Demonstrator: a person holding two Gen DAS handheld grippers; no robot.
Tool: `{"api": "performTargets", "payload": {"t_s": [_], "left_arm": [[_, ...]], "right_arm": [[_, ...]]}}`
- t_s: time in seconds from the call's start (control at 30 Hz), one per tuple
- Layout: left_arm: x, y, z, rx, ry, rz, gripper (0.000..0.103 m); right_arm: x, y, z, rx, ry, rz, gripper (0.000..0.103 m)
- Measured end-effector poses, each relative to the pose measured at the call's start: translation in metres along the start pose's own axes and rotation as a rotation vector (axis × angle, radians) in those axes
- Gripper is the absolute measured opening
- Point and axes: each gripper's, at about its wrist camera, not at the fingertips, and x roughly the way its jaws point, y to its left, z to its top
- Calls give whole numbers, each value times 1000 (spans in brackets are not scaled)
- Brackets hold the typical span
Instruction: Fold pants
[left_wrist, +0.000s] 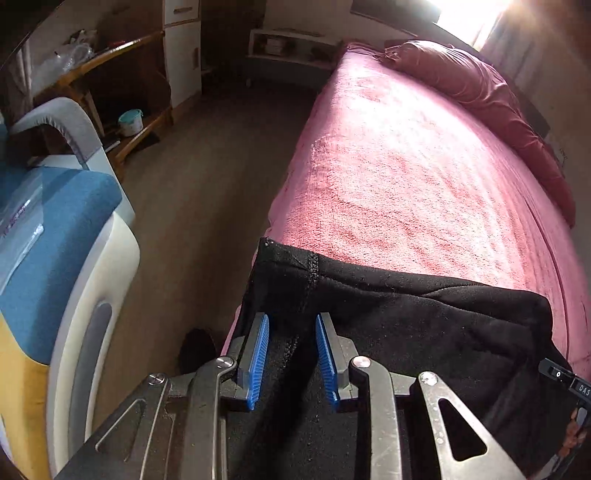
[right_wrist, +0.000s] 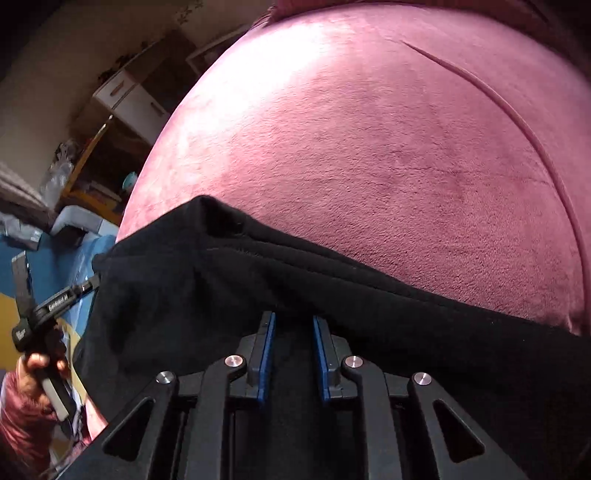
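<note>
Black pants (left_wrist: 424, 325) lie bunched at the near end of a bed with a pink blanket (left_wrist: 406, 166), one corner hanging past the bed's left edge. My left gripper (left_wrist: 293, 319) points down with a seamed fold of the pants filling the gap between its blue pads; it is shut on that fold. In the right wrist view the pants (right_wrist: 221, 288) drape over my right gripper (right_wrist: 293, 317), and black cloth fills the narrow gap between its pads. The left gripper (right_wrist: 88, 286) shows there too, gripping the pants' left corner, with a hand (right_wrist: 33, 365) on its handle.
A pink pillow (left_wrist: 461, 81) lies along the bed's far right side. Left of the bed runs a strip of brown floor (left_wrist: 207, 166). A blue and white padded seat (left_wrist: 66, 221) stands close on the left, with a wooden shelf (left_wrist: 122, 110) and a white cabinet (left_wrist: 183, 51) behind.
</note>
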Motion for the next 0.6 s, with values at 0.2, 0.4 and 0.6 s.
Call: {"api": "performTargets", "payload": {"t_s": [0.2, 0.4, 0.6], "left_arm": [[-41, -52, -25, 121, -81, -71, 28], [-66, -119, -76, 312, -81, -148, 28], [-76, -166, -119, 411, -67, -183, 28]], "right_arm": [[-22, 0, -16, 18, -45, 9, 26], [-59, -31, -55, 80, -97, -7, 29], [-97, -67, -97, 133, -143, -79, 29]]}}
